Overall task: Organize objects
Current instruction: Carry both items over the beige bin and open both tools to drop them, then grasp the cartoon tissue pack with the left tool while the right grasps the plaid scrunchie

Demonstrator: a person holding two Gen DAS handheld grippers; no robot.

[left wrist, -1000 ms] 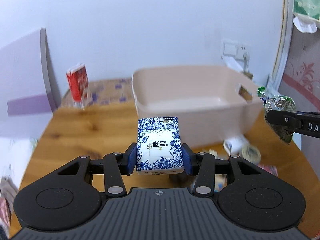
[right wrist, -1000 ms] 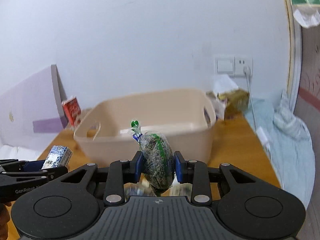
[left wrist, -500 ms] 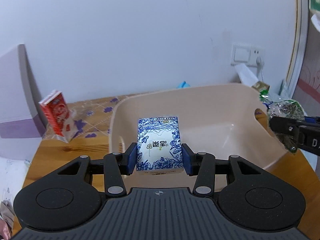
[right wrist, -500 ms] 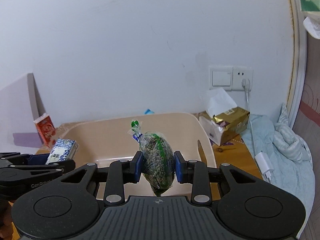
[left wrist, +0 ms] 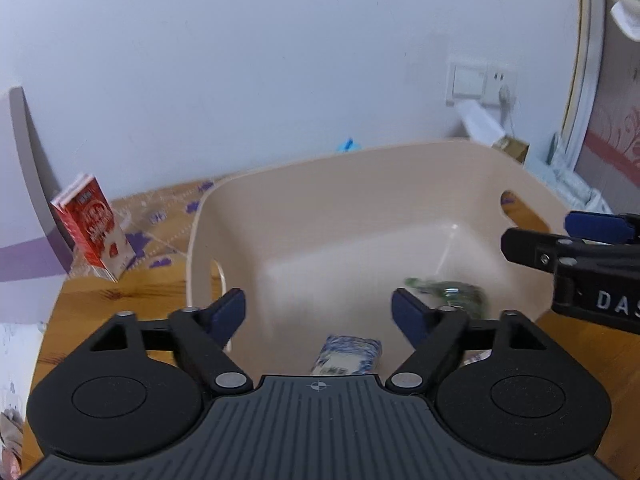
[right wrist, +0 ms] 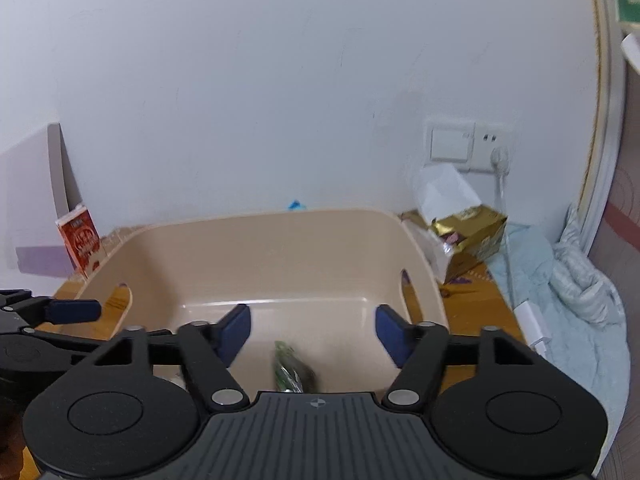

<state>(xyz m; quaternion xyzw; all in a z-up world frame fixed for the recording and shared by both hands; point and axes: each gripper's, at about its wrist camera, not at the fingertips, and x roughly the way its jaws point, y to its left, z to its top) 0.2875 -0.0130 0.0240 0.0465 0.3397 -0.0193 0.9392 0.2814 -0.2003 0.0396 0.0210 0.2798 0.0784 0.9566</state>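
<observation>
A beige plastic basin (left wrist: 360, 184) stands on the wooden table; it also shows in the right wrist view (right wrist: 256, 236). My left gripper (left wrist: 319, 310) is open and empty above the basin's near side. Below it, inside the basin, is the blue-and-white tissue pack (left wrist: 347, 354), blurred. My right gripper (right wrist: 312, 330) is open and empty over the basin; from the left wrist view its fingers (left wrist: 536, 246) reach in from the right. The green-tied clear packet of dark contents (right wrist: 290, 372) is inside the basin, blurred; it also shows in the left wrist view (left wrist: 452, 294).
A red-and-white carton (left wrist: 92, 228) stands left of the basin by a purple-and-white board (left wrist: 20, 220). An opened gold tissue box (right wrist: 464, 236) sits right of the basin under a wall socket (right wrist: 496, 148). Light blue bedding (right wrist: 568, 292) lies at the right.
Both grippers have opened. The tissue pack has left my left gripper and the green packet my right; both are now in the basin. Both grippers moved forward over it.
</observation>
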